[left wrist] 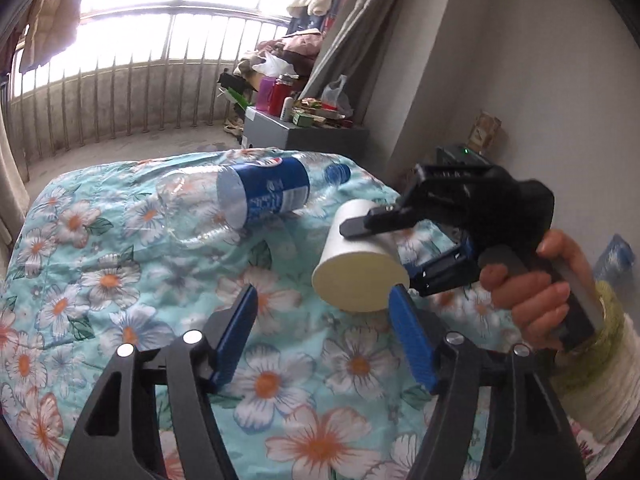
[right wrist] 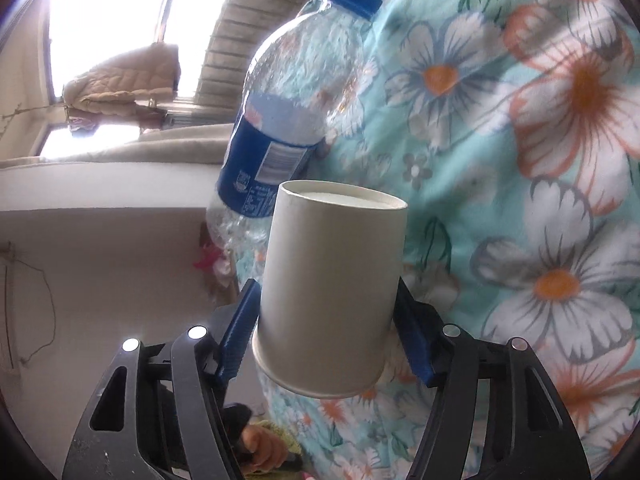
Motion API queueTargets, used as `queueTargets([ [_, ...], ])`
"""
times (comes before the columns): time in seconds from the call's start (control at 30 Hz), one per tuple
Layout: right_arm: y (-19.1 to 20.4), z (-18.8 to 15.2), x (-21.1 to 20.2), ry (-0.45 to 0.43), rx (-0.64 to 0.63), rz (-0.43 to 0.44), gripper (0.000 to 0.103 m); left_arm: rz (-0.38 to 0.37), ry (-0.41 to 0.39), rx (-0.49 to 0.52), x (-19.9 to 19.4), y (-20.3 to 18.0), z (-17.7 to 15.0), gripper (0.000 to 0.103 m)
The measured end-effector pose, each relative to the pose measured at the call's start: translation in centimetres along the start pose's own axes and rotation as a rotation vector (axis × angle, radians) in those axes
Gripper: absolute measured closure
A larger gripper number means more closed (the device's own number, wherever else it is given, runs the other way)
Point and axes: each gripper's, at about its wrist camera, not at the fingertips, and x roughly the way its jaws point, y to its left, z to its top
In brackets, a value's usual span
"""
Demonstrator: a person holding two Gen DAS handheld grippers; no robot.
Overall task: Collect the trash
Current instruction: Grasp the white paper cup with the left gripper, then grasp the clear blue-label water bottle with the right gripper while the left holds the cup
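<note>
A white paper cup [left wrist: 360, 268] is clamped sideways in my right gripper [left wrist: 384, 256], held above the floral bedspread [left wrist: 120, 280]. In the right wrist view the cup [right wrist: 332, 280] sits between the blue pads [right wrist: 240, 332] of the right gripper [right wrist: 326, 332], its base pointing away. An empty clear plastic bottle [left wrist: 256, 196] with a blue label and blue cap lies on its side on the bedspread beyond the cup; it also shows in the right wrist view [right wrist: 288, 112]. My left gripper [left wrist: 324, 320] is open and empty, just in front of the cup.
A grey cabinet [left wrist: 304, 136] loaded with bottles, bags and clutter stands past the bed by the curtain. A balcony railing [left wrist: 120, 100] runs behind. A wall [left wrist: 500, 80] is to the right, with a small device showing a green light [left wrist: 466, 151] beside it.
</note>
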Motion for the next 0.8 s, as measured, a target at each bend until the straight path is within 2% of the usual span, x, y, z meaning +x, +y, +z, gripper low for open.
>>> queueTargets([
  [0.1, 0.3, -1.5, -0.2, 0.086, -0.005, 0.053, 0.042, -0.004, 0.015, 0.015, -0.2, -0.5, -1.1, 0.051],
  [0.2, 0.8, -3.0, -0.2, 0.166, -0.024, 0.067, 0.042, -0.030, 0.020, -0.016, -0.9, -0.4, -1.6, 0.066],
  [0.27, 1.3, -3.4, -0.2, 0.204, -0.041, 0.079, 0.042, -0.054, 0.021, -0.040, -1.4, -0.2, -1.9, 0.081],
  [0.37, 1.7, -4.3, -0.8, 0.266, -0.050, 0.131, 0.041, -0.080, 0.022, -0.051, -2.3, -0.2, -2.3, 0.091],
  [0.53, 2.5, -5.2, -0.8, 0.289, -0.074, 0.135, 0.039, -0.068, 0.004, -0.067, -4.1, 0.0, -3.0, 0.100],
  [0.6, 3.1, -5.1, 0.0, 0.282, -0.084, 0.112, 0.032, -0.036, 0.012, -0.089, -4.6, 0.7, -3.3, 0.101],
  [0.7, 3.1, -4.4, -0.2, 0.242, -0.075, 0.090, 0.025, 0.018, 0.032, -0.152, -5.5, 2.5, -4.0, 0.101],
  [0.8, 1.6, -3.1, -0.9, 0.167, 0.002, 0.081, 0.024, 0.070, 0.040, -0.206, -6.7, 4.3, -4.8, 0.101],
])
